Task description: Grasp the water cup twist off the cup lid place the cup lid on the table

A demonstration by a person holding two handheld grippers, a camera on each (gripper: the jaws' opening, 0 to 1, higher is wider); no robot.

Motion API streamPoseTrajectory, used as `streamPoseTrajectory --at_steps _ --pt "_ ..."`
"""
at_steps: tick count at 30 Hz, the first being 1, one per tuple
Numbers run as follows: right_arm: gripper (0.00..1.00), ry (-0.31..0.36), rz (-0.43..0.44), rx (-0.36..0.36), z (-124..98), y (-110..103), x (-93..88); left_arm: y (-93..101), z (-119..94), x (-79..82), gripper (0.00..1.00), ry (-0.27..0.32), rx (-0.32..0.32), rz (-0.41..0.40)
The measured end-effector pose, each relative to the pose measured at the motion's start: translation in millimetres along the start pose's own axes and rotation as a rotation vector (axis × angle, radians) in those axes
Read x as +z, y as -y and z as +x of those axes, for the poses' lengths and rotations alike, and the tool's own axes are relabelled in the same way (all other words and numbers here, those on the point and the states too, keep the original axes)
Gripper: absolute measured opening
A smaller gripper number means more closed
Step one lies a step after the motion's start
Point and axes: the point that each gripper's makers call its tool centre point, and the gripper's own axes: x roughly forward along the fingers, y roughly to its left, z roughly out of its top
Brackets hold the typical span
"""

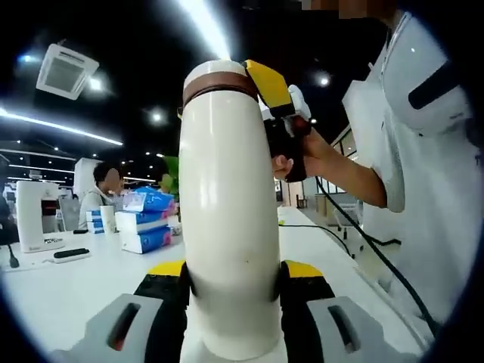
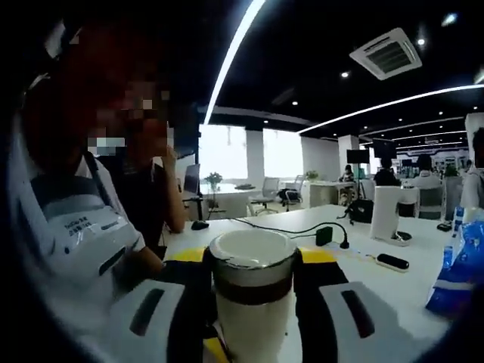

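Note:
A tall white water cup (image 1: 227,227) with a brown band under its white lid (image 1: 215,72) stands upright between the yellow-tipped jaws of my left gripper (image 1: 231,268), which is shut on its body. My right gripper (image 1: 276,98), held by a hand, comes in from the right and presses against the lid. In the right gripper view the lid (image 2: 252,253) sits on the cup, and my right gripper (image 2: 252,261) has a black jaw against each side of it.
The white table (image 1: 60,295) carries blue tissue packs (image 1: 147,219), a white appliance (image 1: 34,215) and a dark remote (image 1: 72,255). A black cable (image 1: 355,234) runs along the right side. A person in a white apron (image 2: 76,227) stands close by.

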Motion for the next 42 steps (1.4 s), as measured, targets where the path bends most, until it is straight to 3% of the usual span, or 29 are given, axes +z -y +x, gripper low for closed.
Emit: streamPoseTrajectory --at_steps 13,21,27,29,34,37,39,42 --pt "0.46 0.049 -0.022 0.237 5 -18 -2.4 3.1 0 -0.4 0.48 -0.003 -0.010 0.007" --pt "0.46 0.051 0.022 0.273 6 -21 -2.7 3.8 0 -0.7 0.48 -0.003 -0.010 0.005" --pt "0.47 0.031 0.039 0.215 1 -17 1.7 3.8 0 -1.0 0.48 -0.005 -0.006 0.003" --pt "0.52 0.005 0.020 0.128 0 -9 1.2 3.4 0 -1.1 0.48 -0.004 -0.006 0.002" --pt "0.62 0.015 0.026 0.026 -13 0 16.2 3.5 0 -0.9 0.48 -0.004 -0.007 0.003" --pt "0.70 0.013 0.069 -0.063 -21 3 22.2 3.3 0 -0.9 0.48 -0.003 -0.007 0.003" --pt "0.70 -0.003 0.130 -0.129 -29 3 22.7 3.1 0 -0.8 0.48 -0.004 -0.006 0.004" --pt "0.62 -0.012 0.028 -0.210 -40 0 25.6 2.8 0 -0.7 0.48 -0.002 -0.007 0.004"
